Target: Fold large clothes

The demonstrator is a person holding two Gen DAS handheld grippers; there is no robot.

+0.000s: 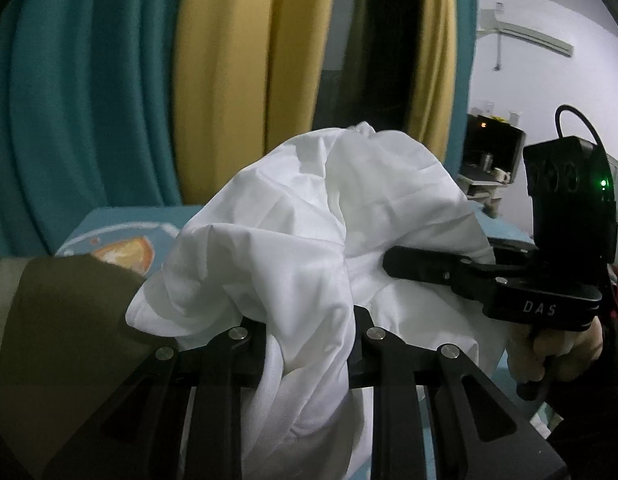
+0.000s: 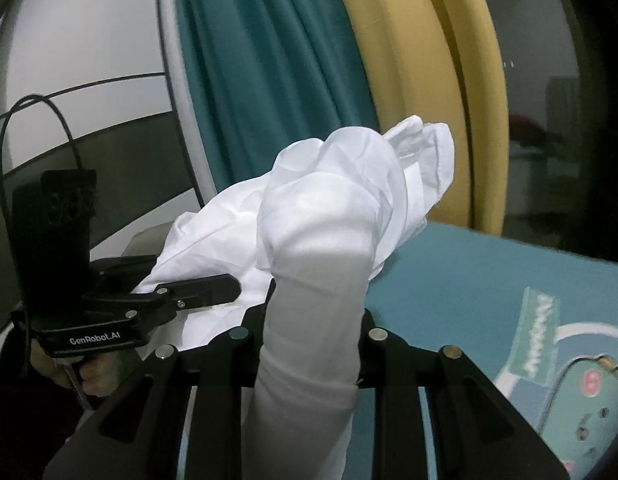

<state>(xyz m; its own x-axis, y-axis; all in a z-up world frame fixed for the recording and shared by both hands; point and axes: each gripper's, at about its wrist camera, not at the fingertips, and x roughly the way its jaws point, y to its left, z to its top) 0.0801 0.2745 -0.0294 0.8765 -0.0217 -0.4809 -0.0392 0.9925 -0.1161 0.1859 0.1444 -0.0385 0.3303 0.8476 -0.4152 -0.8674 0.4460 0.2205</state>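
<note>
A large white garment point(image 1: 293, 248) is bunched up and held in the air between my two grippers. My left gripper point(image 1: 309, 344) is shut on a twisted fold of it, which hides the fingertips. My right gripper point(image 2: 313, 320) is shut on another part of the white garment point(image 2: 321, 216), which drapes over its fingers. In the left wrist view the right gripper point(image 1: 405, 266) comes in from the right, fingers pressed into the cloth. In the right wrist view the left gripper point(image 2: 225, 288) comes in from the left against the cloth.
A teal mat with a cartoon print point(image 2: 489, 280) lies below; it also shows in the left wrist view point(image 1: 125, 232). Teal curtains point(image 1: 89, 100) and yellow curtains point(image 1: 237, 80) hang behind. An olive sleeve point(image 1: 61, 320) is at left. A cabinet point(image 1: 493, 148) stands at the far right.
</note>
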